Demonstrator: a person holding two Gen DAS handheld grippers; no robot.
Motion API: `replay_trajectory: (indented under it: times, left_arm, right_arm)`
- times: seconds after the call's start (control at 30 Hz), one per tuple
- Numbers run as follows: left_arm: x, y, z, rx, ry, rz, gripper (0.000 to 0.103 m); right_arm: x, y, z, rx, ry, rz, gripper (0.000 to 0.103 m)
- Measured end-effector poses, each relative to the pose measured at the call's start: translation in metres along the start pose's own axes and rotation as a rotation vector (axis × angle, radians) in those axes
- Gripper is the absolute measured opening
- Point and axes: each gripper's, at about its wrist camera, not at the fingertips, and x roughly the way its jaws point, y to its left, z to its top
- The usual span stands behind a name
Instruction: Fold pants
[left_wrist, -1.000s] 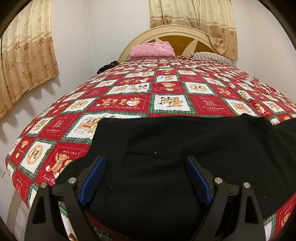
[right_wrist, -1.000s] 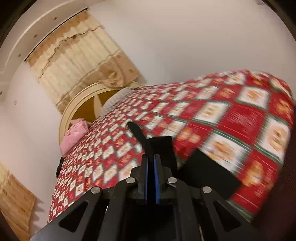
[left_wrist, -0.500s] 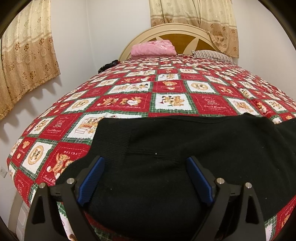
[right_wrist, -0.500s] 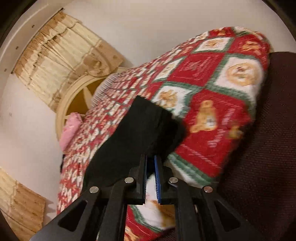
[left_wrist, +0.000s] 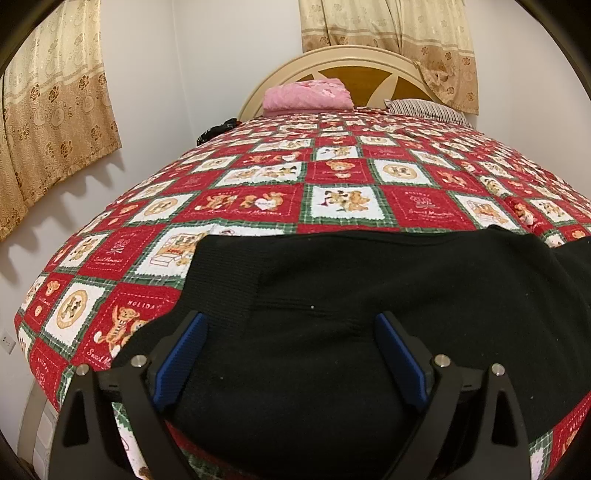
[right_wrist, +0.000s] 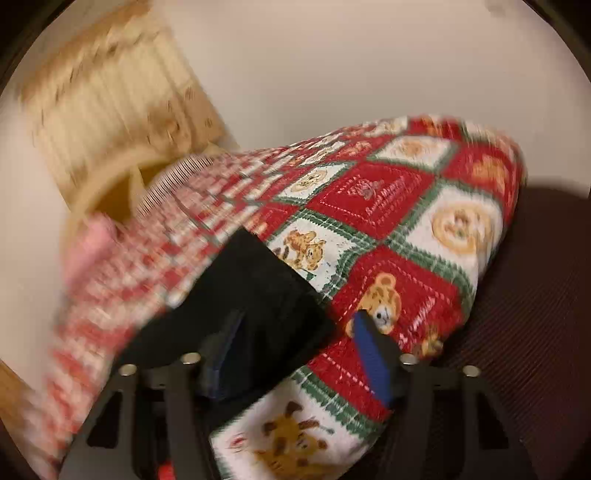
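Pants (left_wrist: 369, 314) lie spread at the quilt's (left_wrist: 343, 199) near edge; my right gripper (right_wrist: 295, 343) has just opened and released the leg end (left gripper (left_wrist: 291, 354) stays wide, empty), so that fold is laid.

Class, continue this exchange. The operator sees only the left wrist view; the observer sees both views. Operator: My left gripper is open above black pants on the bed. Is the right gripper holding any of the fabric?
Observer: No. The right gripper is open, with its jaws well apart and nothing clamped.
Operator: What is it pointing at?
Observer: At a narrow end of the black pants, which lies flat on the quilt. One blue pad is over bare quilt beside that end.
Operator: How near is the bed's edge?
Observer: That end lies near a corner of the bed. A dark ribbed surface shows just beyond it.
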Motion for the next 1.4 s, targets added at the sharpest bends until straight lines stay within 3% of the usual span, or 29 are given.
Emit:
replay_trajectory:
  times: [0.03,0.13,0.23,0.4,0.5,0.6,0.7,0.73,0.77,0.8,0.83,0.9,0.97,1.03,1.07,1.1,1.2,1.4]
  left_arm:
    - [0.0,0.0,0.0,0.0,0.0,0.0,0.095]
    - [0.0,0.001,0.0,0.0,0.0,-0.001,0.095]
    - [0.0,0.0,0.0,0.001,0.0,0.0,0.095]
    - [0.0,0.0,0.0,0.001,0.0,0.0,0.095]
    - [0.001,0.001,0.001,0.002,0.0,0.002,0.095]
    - [0.001,0.001,0.0,0.002,0.0,0.002,0.095]
    - [0.001,0.001,0.001,0.004,0.003,0.004,0.096]
    - [0.001,0.001,0.001,0.005,0.006,0.005,0.096]
    - [0.002,0.001,0.002,0.005,0.009,0.006,0.097]
    - [0.002,0.001,0.002,0.005,0.011,0.006,0.097]
    - [0.002,0.001,0.002,0.004,0.014,0.008,0.097]
    - [0.002,0.0,0.002,0.006,0.015,0.012,0.098]
    - [0.002,0.0,0.002,0.006,0.014,0.012,0.098]
    - [0.001,-0.001,0.001,0.006,0.012,0.015,0.098]
    - [0.001,-0.001,0.001,0.006,0.011,0.017,0.098]
    - [0.001,-0.001,0.001,0.006,0.012,0.019,0.098]
    - [0.001,-0.001,0.001,0.004,0.013,0.022,0.099]
    - [0.001,-0.001,0.001,0.005,0.011,0.021,0.099]
  right_arm:
    - [0.003,0.009,0.0,-0.058,0.009,-0.037,0.03]
    - [0.01,0.022,0.008,-0.116,0.068,-0.044,0.013]
    - [0.004,0.017,0.025,-0.103,0.089,0.001,0.012]
    - [-0.051,0.03,0.064,-0.178,-0.096,0.101,0.011]
    - [-0.068,0.036,0.07,-0.274,-0.173,0.093,0.011]
    - [-0.049,0.023,0.06,-0.318,-0.128,0.068,0.011]
    - [-0.02,-0.012,0.039,-0.27,-0.017,0.056,0.012]
    - [-0.01,-0.025,0.032,-0.243,0.023,0.049,0.015]
    - [-0.002,-0.037,0.027,-0.203,0.062,0.049,0.032]
    - [-0.001,-0.046,0.024,-0.164,0.071,0.04,0.057]
    - [-0.005,-0.057,0.024,-0.11,0.054,0.023,0.065]
    - [-0.022,-0.074,0.028,-0.02,-0.024,-0.022,0.067]
    - [-0.046,-0.083,0.032,0.064,-0.149,-0.172,0.067]
    - [-0.063,-0.075,0.036,0.037,-0.236,-0.136,0.063]
    - [-0.064,-0.061,0.037,-0.026,-0.238,-0.102,0.053]
    - [-0.063,-0.048,0.037,-0.082,-0.225,-0.081,0.043]
    - [-0.046,-0.007,0.032,-0.232,-0.147,0.033,0.03]
    - [0.023,0.034,0.021,-0.35,0.018,-0.004,0.029]
